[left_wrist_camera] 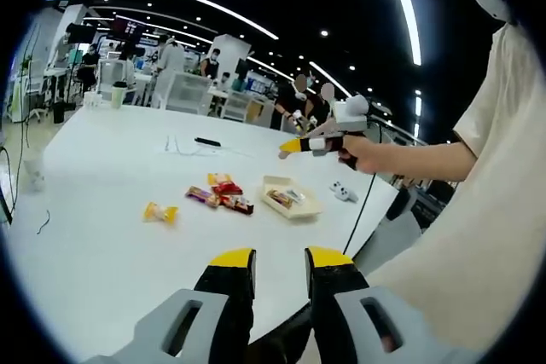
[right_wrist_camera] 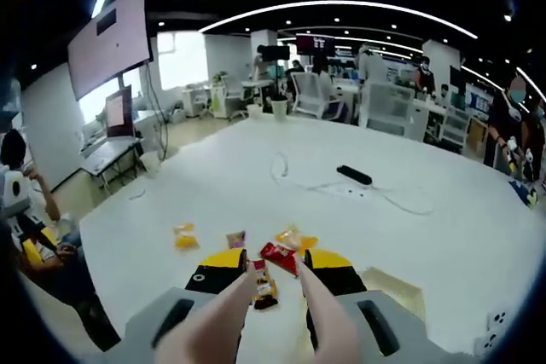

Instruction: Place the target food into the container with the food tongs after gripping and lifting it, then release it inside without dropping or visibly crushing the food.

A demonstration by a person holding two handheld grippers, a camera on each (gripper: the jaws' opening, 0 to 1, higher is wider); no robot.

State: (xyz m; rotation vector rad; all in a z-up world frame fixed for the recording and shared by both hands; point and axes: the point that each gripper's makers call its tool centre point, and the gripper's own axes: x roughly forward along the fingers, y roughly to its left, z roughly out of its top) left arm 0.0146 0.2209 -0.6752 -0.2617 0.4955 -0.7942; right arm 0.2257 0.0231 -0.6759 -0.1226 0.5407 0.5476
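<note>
On white counter, snack packets lie scattered mid-surface: yellow packet at left, red and brown packets clustered just left of shallow cream container, which already has something in it. Which packet is target: cannot tell. Left tongs at near edge, parted, empty, held back to leave room. Right tongs raised above far-right side of container, in person's hand. In right gripper view, right tongs parted, empty, aimed down at red packet, likely lining up grip. Black remote and white cable lie far off.

text: none legible | snack wrappers: print too small
</note>
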